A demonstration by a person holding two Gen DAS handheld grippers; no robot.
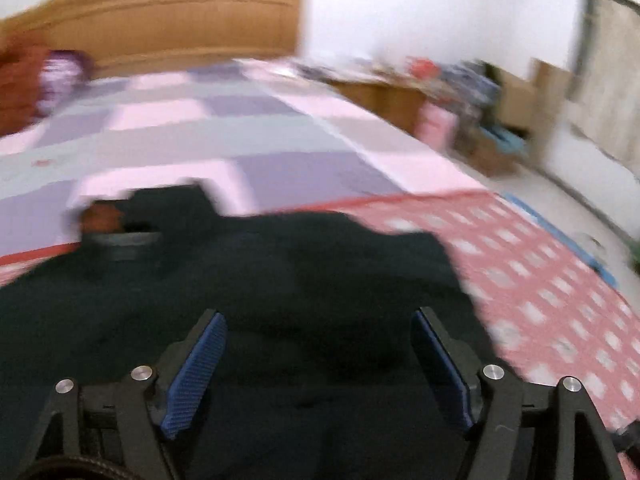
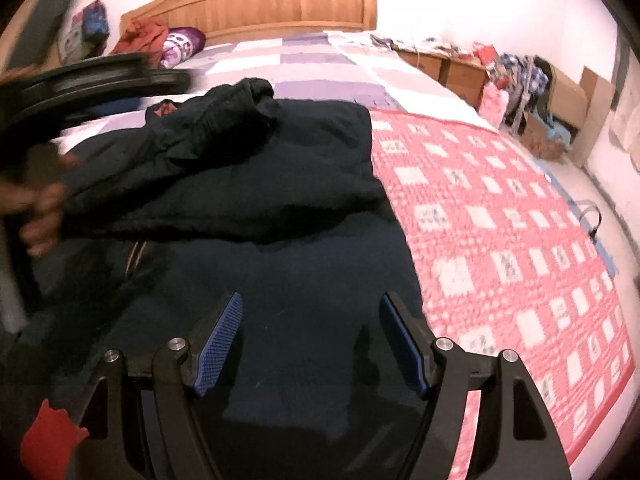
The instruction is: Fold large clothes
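A large dark navy garment (image 2: pixel 288 184) lies spread on the bed, one part folded over the rest, its bunched end (image 2: pixel 240 96) toward the headboard. In the blurred left wrist view the same garment (image 1: pixel 280 280) fills the foreground. My left gripper (image 1: pixel 320 320) hangs over it with the blue pads (image 1: pixel 200 364) wide apart and nothing between them. My right gripper (image 2: pixel 312 300) also stands open above the dark cloth, empty. At the left edge of the right wrist view, a hand (image 2: pixel 40 208) holds the other gripper's black body (image 2: pixel 80 84).
The bed carries a red-and-white patterned quilt (image 2: pixel 500 220) and a pink-purple checked sheet (image 1: pixel 224 128). A wooden headboard (image 2: pixel 272 0), an orange cloth (image 2: pixel 144 36) and a purple pillow (image 2: pixel 180 46) sit at its head. Boxes and clutter (image 2: pixel 540 92) line the right wall.
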